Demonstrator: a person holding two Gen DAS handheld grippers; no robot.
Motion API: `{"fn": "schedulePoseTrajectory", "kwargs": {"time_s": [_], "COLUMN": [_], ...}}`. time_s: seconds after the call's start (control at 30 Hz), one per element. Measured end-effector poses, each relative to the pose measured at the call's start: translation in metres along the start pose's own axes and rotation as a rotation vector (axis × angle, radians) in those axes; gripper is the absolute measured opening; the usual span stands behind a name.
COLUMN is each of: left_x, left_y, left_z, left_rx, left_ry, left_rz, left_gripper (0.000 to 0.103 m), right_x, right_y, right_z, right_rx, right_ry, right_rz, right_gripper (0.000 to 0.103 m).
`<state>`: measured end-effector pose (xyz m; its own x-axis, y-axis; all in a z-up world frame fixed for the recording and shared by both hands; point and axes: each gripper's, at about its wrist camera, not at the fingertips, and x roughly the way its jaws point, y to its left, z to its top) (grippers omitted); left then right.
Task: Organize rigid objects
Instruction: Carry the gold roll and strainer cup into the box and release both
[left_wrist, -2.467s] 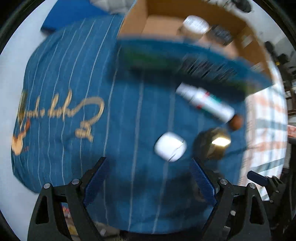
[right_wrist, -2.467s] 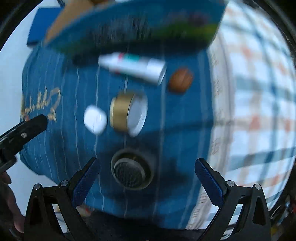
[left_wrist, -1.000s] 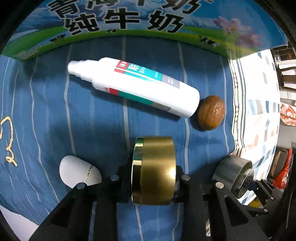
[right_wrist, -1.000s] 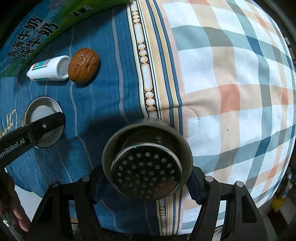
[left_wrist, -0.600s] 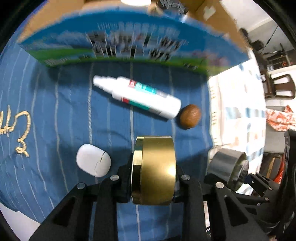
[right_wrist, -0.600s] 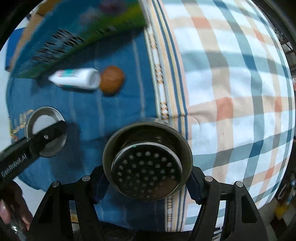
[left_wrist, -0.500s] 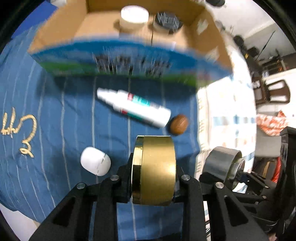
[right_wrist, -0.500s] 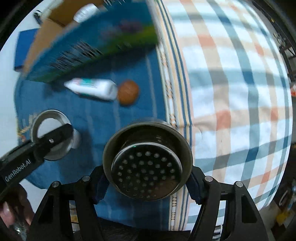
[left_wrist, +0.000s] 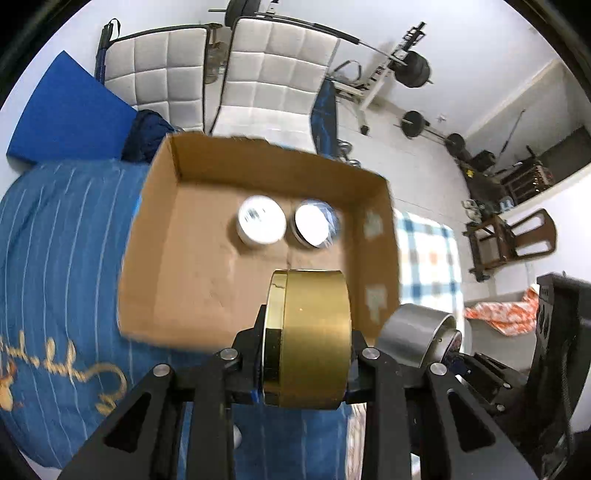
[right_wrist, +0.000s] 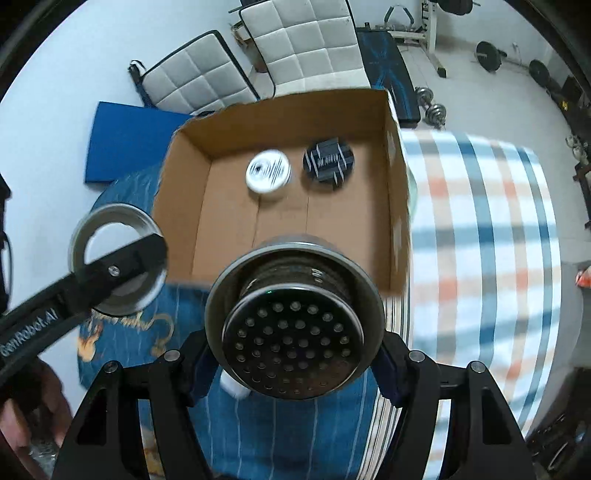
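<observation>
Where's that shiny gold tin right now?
The gold tin sits low in the middle of the left wrist view, clamped on its side in the left gripper, raised in front of the cardboard box, with the grey strainer just right of it.

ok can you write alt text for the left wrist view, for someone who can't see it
The left gripper is shut on a gold round tin, held above an open cardboard box that sits on a blue striped cloth. Two round containers, one white and one dark-rimmed, sit inside the box. At right, the other gripper holds a grey metal cylinder.
</observation>
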<state>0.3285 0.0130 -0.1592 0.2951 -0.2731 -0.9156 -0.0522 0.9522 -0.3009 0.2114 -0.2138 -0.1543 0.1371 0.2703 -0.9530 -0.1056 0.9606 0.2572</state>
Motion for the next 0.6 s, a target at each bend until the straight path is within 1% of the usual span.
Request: {"fn": "schedulePoseTrajectory", "kwargs": {"time_s": [0.07,0.1,0.17,0.2,0.27,0.37,0.43,0.53,0.6], "left_x": [0.027,0.037,0.074,0.082,0.116,0.152,0.168,0.192,0.201], "left_y": [0.012,0.015,0.029,0.034,0.047,0.059,0.063,0.072,0.075], "left_z": [0.025,0.032,0.054,0.061,0.077,0.089,0.095,0.105,0.109], "left_rx": [-0.009,-0.015,-0.019,-0.026,-0.036,-0.033,-0.029,-0.015,-0.011], "left_ry": [0.04,0.053,0.111,0.129,0.18,0.23,0.25,0.276,0.287], "left_rz": [0.032,0.039,0.079,0.086,0.108,0.153,0.178,0.216,0.222], "left_gripper": [0.026,0.026,0.026,0.026,0.026,0.026,0.026,0.026,0.026], "right_x": [0.021,0.032,0.063,0.074,0.103,0.141,0.16,0.183,0.192], "right_y": [0.0,-0.002,-0.007,-0.008,-0.013,-0.014,-0.019,-0.025,-0.028], "right_z": [0.025,0.035,0.056,0.061,0.073,0.088,0.094,0.1,0.102], "right_rx": [0.014,0.017,0.045,0.049,0.065,0.078,0.088,0.103,0.105], "right_ry": [0.009,0.021,0.053,0.066,0.098,0.155,0.178,0.219,0.234], "right_rz": [-0.03,-0.044,-0.061,-0.072,-0.105,-0.152,-0.185,-0.216,-0.23], "right_gripper": [0.072,0.072,0.072,0.072,0.072,0.072,0.072,0.072,0.072]}}
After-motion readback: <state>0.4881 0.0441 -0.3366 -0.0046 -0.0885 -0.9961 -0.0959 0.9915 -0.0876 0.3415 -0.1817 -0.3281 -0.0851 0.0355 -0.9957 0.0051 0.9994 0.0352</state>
